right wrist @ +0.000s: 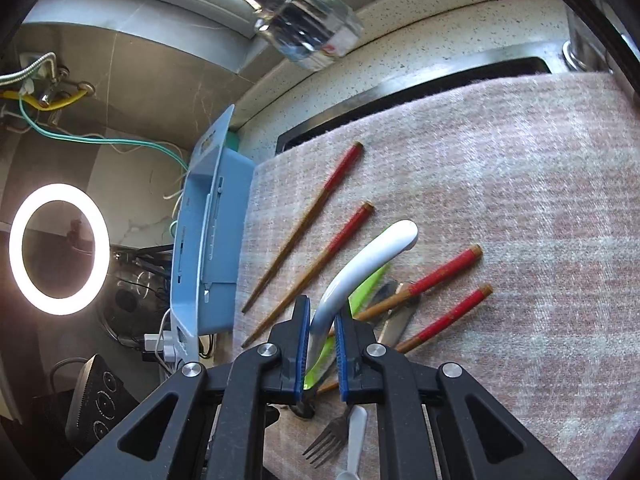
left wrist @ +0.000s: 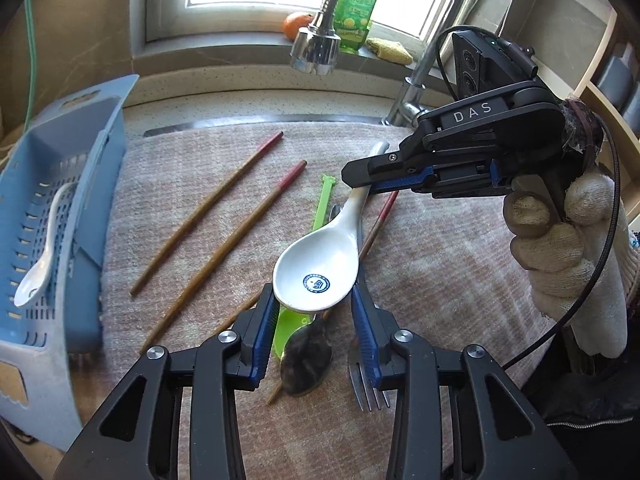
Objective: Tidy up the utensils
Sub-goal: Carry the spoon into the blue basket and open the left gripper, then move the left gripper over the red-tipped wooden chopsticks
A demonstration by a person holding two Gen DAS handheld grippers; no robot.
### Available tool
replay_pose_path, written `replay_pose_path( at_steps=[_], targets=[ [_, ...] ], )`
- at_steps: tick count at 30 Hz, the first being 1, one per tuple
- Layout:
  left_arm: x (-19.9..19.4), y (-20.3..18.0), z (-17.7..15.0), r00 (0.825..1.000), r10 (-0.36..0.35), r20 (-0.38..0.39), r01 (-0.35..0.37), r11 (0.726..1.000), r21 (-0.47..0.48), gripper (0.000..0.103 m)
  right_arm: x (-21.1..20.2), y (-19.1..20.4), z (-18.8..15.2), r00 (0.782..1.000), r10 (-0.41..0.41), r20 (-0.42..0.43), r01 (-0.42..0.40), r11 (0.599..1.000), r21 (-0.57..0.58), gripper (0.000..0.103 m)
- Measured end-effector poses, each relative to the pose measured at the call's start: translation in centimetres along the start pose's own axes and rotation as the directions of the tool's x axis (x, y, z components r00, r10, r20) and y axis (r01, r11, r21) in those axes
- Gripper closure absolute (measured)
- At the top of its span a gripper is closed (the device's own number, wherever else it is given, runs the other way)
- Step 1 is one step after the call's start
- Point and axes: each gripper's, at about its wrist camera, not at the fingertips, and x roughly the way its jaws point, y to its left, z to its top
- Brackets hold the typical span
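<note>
1. Flanking the bowl of the white spoon [left wrist: 320, 276], the left gripper [left wrist: 316, 304] has its fingers at either side of it; whether they press, I cannot tell.
2. The right gripper [left wrist: 362, 186] is clamped on the spoon's handle.
3. Chopsticks [left wrist: 208, 214] lie beyond on the cloth [left wrist: 440, 272], near the blue basket [left wrist: 60, 208].

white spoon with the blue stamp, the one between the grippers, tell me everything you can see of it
The white spoon looks like glossy ceramic: a deep oval bowl with a round blue stamp inside and a curved handle with a rounded end. It is lifted off the pinkish towel, bowl facing up, above the green utensil, dark spoon and fork. The right gripper clamps its handle. The left gripper has its pads against the bowl's two sides.
</note>
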Motion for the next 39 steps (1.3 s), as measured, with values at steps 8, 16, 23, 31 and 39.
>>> replay_pose_path(
  at_steps=[8, 16, 23, 31, 39],
  targets=[
    [-3.8, 3.4, 0.0, 0.995, 0.050, 0.087, -0.046, 0.998, -0.043, 0.070, 1.5, 7.1, 1.7, 1.000, 0.023, -0.010, -0.024, 0.991, -0.131, 0.093],
    [-6.0, 8.2, -0.4, 0.984, 0.128, 0.123, -0.116, 0.988, -0.101, 0.071, 5.8, 14.0, 3.1, 0.999, 0.025, -0.047, -0.036, 0.967, -0.254, 0.094],
    [-6.4, 11.3, -1.5, 0.980, 0.165, 0.115, -0.149, 0.979, -0.136, 0.073, 10.0, 17.2, 3.7, 0.997, 0.010, -0.080, -0.033, 0.954, -0.298, 0.094],
    [-6.3, 13.5, -2.2, 0.978, 0.182, 0.097, -0.166, 0.973, -0.158, 0.074, 13.5, 19.0, 4.1, 0.994, -0.023, -0.103, -0.012, 0.946, -0.325, 0.094],
    [-6.6, 14.4, -2.1, 0.973, 0.207, 0.099, -0.189, 0.967, -0.171, 0.074, 14.6, 20.0, 4.2, 0.994, -0.076, -0.083, 0.041, 0.929, -0.367, 0.075]
  ],
)
